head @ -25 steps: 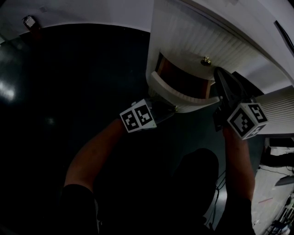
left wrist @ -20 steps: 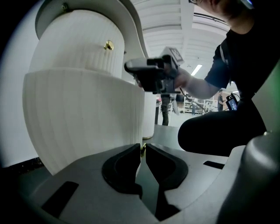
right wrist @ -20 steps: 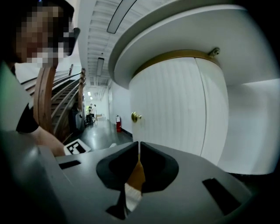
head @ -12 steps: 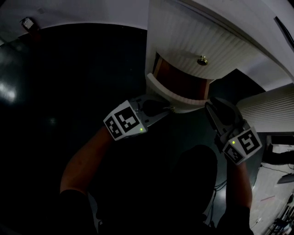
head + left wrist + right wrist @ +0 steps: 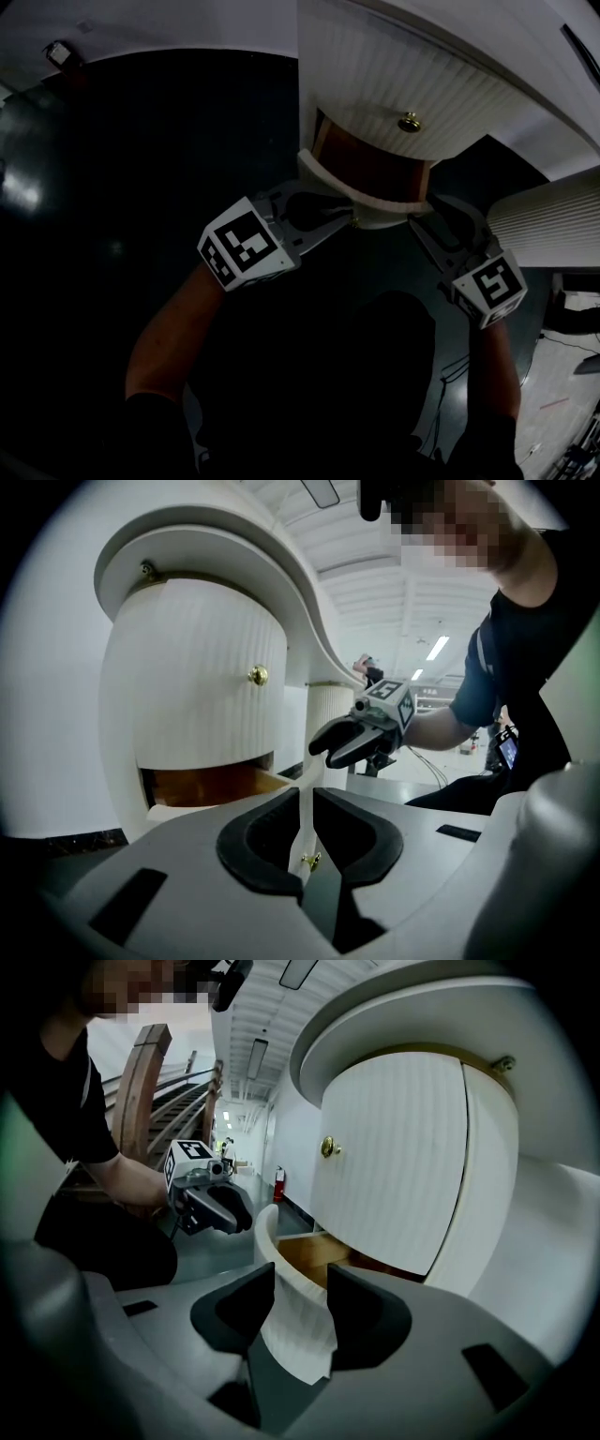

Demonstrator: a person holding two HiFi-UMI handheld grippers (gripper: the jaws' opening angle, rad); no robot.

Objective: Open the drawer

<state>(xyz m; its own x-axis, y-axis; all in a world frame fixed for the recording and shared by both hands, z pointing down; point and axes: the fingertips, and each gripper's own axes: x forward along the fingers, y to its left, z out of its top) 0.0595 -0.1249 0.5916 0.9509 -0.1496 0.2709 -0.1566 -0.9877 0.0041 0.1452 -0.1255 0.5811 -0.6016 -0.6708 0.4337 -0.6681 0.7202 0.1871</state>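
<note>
The white ribbed cabinet (image 5: 403, 66) has its curved lower drawer (image 5: 375, 204) pulled partly out, showing brown wood inside. My left gripper (image 5: 345, 219) is at the drawer front's left end, shut on the small brass knob (image 5: 309, 861), with the front's thin white edge (image 5: 304, 803) rising between its jaws. My right gripper (image 5: 420, 214) is at the right end of the front. Its jaws are opening and straddle the ribbed front (image 5: 295, 1321) without squeezing it. Each gripper shows in the other's view: the right gripper (image 5: 361, 738) and the left gripper (image 5: 211, 1206).
Above the open drawer is a shut ribbed drawer with a brass knob (image 5: 410, 122). A second ribbed white unit (image 5: 553, 220) stands at the right. The floor (image 5: 141, 141) is dark and glossy. The person crouches close behind both grippers.
The right gripper came down from beside the upper knob to the lower drawer front's right end and its jaws spread. The left gripper's cube rose toward the camera, tips staying at the knob.
</note>
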